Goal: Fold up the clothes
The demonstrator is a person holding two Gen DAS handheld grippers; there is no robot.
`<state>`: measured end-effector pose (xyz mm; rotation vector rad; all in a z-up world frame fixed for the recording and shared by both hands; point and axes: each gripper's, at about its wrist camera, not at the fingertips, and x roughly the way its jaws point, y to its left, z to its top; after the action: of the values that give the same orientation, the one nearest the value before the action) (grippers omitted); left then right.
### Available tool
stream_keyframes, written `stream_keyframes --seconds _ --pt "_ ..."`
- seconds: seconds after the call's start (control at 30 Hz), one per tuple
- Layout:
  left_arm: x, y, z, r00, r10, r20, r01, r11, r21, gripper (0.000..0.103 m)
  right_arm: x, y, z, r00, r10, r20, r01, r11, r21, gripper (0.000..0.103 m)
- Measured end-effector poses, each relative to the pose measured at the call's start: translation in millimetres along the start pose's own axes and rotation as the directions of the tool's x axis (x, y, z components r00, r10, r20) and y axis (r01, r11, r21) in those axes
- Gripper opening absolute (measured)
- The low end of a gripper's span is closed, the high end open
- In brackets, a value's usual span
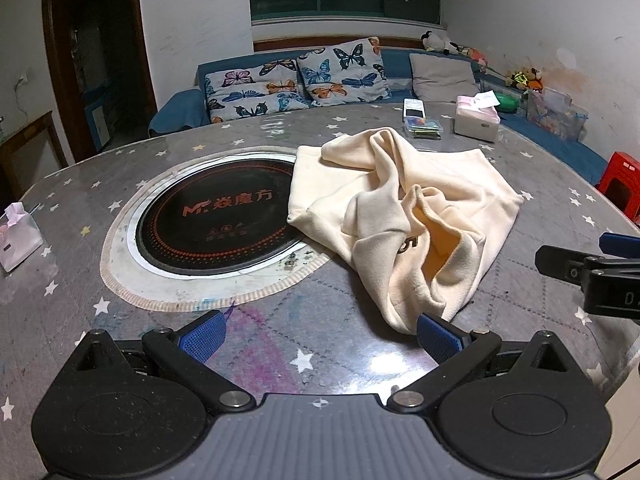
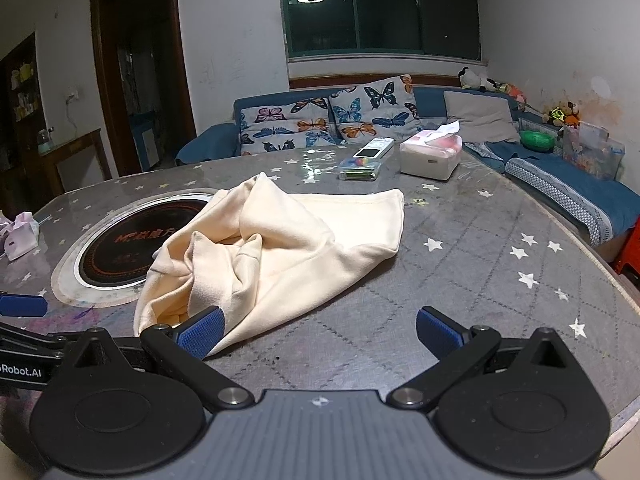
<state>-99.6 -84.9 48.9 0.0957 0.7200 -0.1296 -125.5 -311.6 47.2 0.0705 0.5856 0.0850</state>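
A cream garment (image 1: 400,208) lies crumpled on the grey star-patterned table (image 1: 320,344); it also shows in the right wrist view (image 2: 280,240). My left gripper (image 1: 320,338) is open and empty, just in front of the garment's near corner, which lies by its right pad. My right gripper (image 2: 320,334) is open and empty; the garment's near edge lies against its left pad. The right gripper shows at the right edge of the left wrist view (image 1: 600,264). The left gripper shows at the left edge of the right wrist view (image 2: 24,306).
A round black induction hob (image 1: 216,220) is set in the table, partly under the garment. A white tissue box (image 2: 430,158), a remote and a clear case (image 2: 360,168) stand at the far side. A small pink tissue pack (image 1: 18,236) sits left. A blue sofa (image 2: 560,184) lies behind.
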Motion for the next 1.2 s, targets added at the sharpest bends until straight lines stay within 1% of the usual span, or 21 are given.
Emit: stream_keyframes --seconds 0.33,0.57,0.67,0.73,0.87,1.0,1.07,1.2 --pt "2 0 2 1.0 -0.004 0.003 0.004 1.0 0.006 0.103 4 1 2 1.0 0.009 -0.009 -0.009 1.0 -0.001 0.103" --pt "4 2 10 1.0 0.005 0.018 -0.005 1.0 0.014 0.103 10 3 7 1.0 0.02 -0.012 -0.02 1.0 -0.021 0.102" --pt "5 5 17 1.0 0.009 0.029 -0.009 1.0 0.018 0.103 14 2 11 1.0 0.028 -0.013 -0.029 0.999 -0.026 0.102" --pt "7 6 23 0.999 0.01 0.039 -0.011 1.0 0.02 0.103 17 1 15 0.999 0.034 -0.016 -0.035 0.999 -0.033 0.098" --pt "11 8 37 0.998 0.012 0.064 -0.013 1.0 0.027 0.103 23 -1 24 0.998 0.053 -0.022 -0.054 0.998 -0.04 0.096" --pt "21 8 57 0.996 -0.01 0.089 0.008 1.0 0.028 0.102 31 -6 36 0.997 0.072 -0.027 -0.073 0.996 -0.041 0.091" --pt "28 6 68 0.995 -0.021 0.101 0.018 0.999 0.035 0.098 36 -8 42 0.997 0.076 -0.027 -0.077 0.996 -0.045 0.09" --pt "46 3 88 0.993 -0.05 0.108 0.046 0.998 0.044 0.081 46 -15 56 0.995 0.092 -0.034 -0.093 0.995 -0.034 0.084"
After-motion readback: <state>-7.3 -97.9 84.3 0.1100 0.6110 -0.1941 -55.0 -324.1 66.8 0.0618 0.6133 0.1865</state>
